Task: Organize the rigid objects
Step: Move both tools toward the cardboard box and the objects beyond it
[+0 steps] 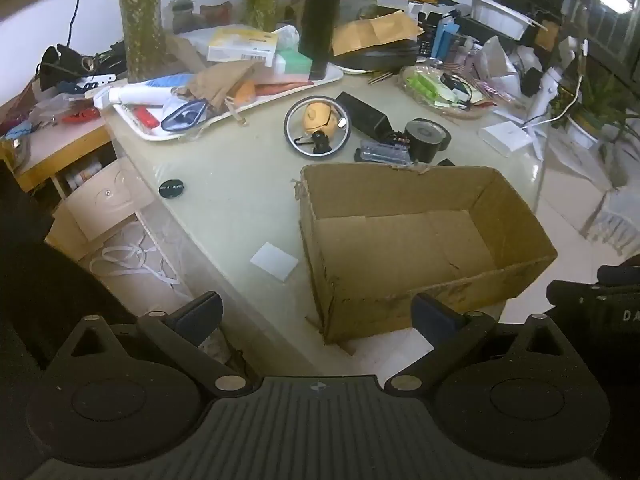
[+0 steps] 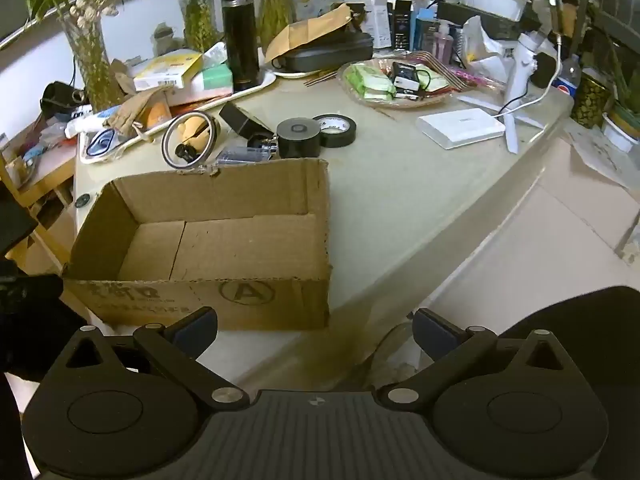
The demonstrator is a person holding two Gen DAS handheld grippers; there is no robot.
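Right wrist view: a circled letter "A" is printed on the near wall of the cardboard box [image 2: 208,240], set on the table [image 2: 400,208]. Right gripper [image 2: 316,330] and left gripper [image 1: 318,314] are spread wide, nothing between them. A Pepsi bottle [image 2: 570,80] is seen far right.

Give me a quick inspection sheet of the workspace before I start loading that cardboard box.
Surface: pale table, bare only near the box.
Job's things: cardboard box open and empty; behind it a black tape roll, black cylinder, metal ring around a yellow figure.
Clutter: tray piled with packets, black flask upright, white box, black disc.
Grippers: left gripper and right gripper, jaws wide, holding nothing.
Cables: white cable by the white stand.
Surroundings: plant vases, tiled floor.
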